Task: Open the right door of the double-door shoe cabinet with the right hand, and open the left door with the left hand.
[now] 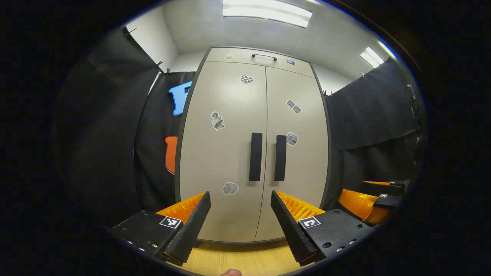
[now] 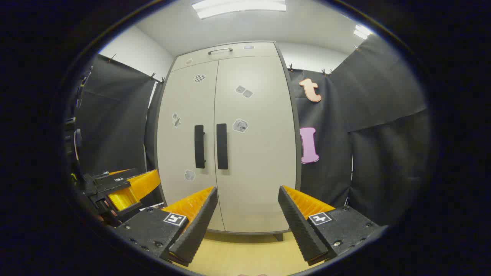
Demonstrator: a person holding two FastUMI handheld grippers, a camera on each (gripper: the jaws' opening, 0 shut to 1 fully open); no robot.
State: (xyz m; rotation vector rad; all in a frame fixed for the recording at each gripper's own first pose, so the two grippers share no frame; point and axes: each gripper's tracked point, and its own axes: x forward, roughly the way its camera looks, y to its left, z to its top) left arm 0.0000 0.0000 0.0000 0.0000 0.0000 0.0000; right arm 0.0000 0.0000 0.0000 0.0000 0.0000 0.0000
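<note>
Straight ahead stands one shoe cabinet point(image 1: 230, 153), its two doors, left door point(image 1: 224, 161) and right door point(image 1: 297, 165), both closed. Two dark vertical handles point(image 1: 256, 156) sit side by side at the middle seam. Left gripper point(image 1: 241, 199) and right gripper point(image 2: 247, 194) hang before it, fingers spread apart, touching nothing.
</note>
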